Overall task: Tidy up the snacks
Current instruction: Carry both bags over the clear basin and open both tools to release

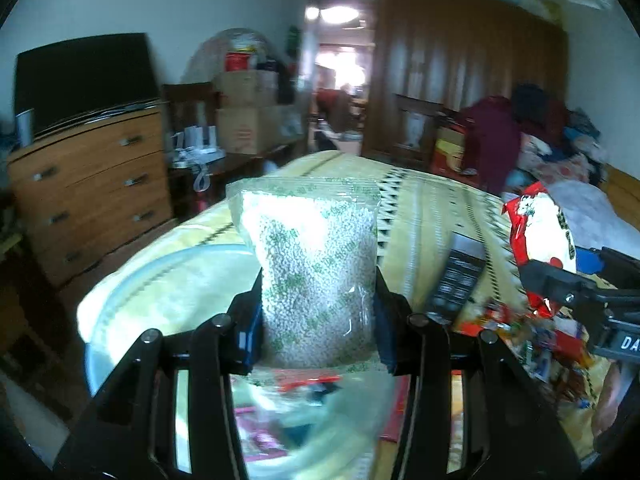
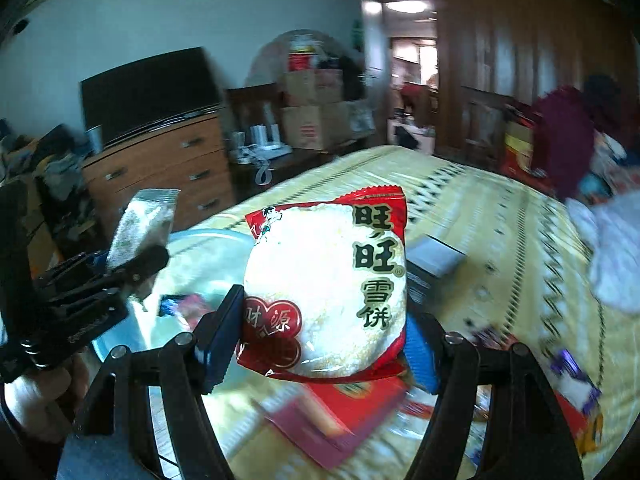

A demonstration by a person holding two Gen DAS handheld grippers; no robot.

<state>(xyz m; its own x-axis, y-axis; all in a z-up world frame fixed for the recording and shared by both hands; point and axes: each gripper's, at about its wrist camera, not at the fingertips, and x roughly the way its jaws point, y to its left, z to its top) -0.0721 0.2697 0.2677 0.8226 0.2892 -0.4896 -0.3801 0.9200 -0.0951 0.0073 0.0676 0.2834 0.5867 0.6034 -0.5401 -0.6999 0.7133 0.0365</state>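
My left gripper (image 1: 318, 320) is shut on a clear bag of small white pellets with green print (image 1: 312, 264), held upright above the bed. That bag (image 2: 140, 228) and the left gripper (image 2: 120, 276) show at the left of the right wrist view. My right gripper (image 2: 320, 336) is shut on a red and white rice-cracker packet (image 2: 324, 292), also lifted off the bed; in the left wrist view the same packet (image 1: 540, 232) and the right gripper (image 1: 560, 284) appear at the right. Under both lies a clear plastic tub (image 1: 132, 288) and several loose snack packets (image 1: 516, 332).
A yellow patterned bedspread (image 2: 480, 216) covers the bed. A small dark box (image 1: 460, 276) lies on it. A flat red packet (image 2: 340, 412) lies below the right gripper. A wooden dresser (image 1: 92, 184) stands left, cardboard boxes (image 1: 248, 120) behind, piled clothes (image 1: 552, 140) at right.
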